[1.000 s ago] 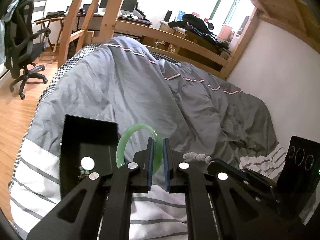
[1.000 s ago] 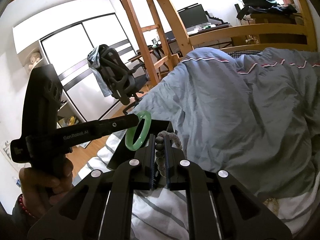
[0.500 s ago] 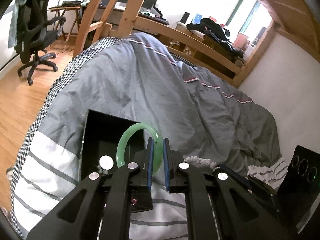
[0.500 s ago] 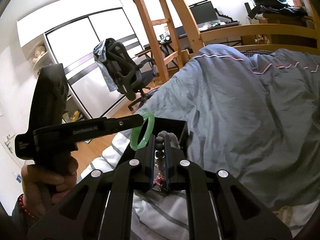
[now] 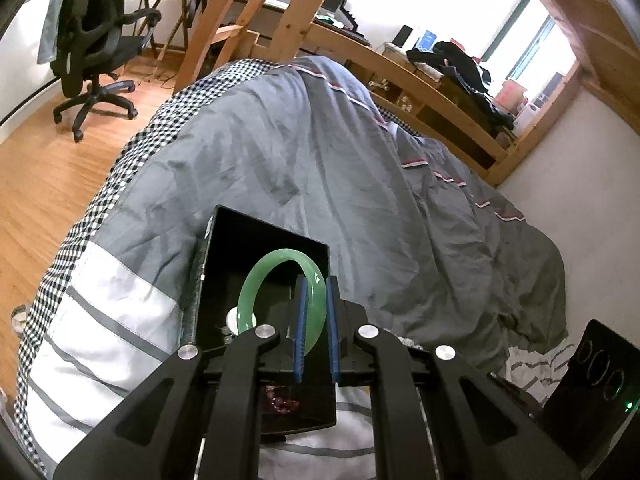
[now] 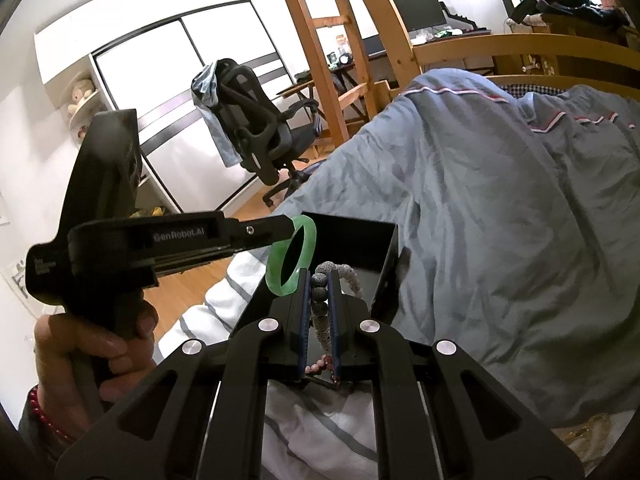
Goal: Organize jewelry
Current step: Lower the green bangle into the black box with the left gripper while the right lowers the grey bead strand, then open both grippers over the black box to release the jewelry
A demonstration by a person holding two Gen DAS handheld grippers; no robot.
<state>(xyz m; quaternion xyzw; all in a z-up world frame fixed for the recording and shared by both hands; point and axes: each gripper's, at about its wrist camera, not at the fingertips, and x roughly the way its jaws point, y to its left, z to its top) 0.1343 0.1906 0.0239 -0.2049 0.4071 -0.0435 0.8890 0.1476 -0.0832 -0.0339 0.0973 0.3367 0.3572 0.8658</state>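
A green jade bangle hangs over the open black jewelry box, and my left gripper is shut on its right side. The right wrist view shows the same bangle held by the left gripper, above the box. My right gripper is shut on a grey-white beaded bracelet over the box's near part. A white round piece and red beads lie inside the box.
The box rests on a bed with a grey duvet and a white striped sheet. An office chair stands on the wood floor at left. A wooden bed frame and ladder rise behind. A hand holds the left gripper's handle.
Both grippers, still holding the bangle and the beaded bracelet, have moved over the black box and sunk a little toward it. The box now lies right beneath them.
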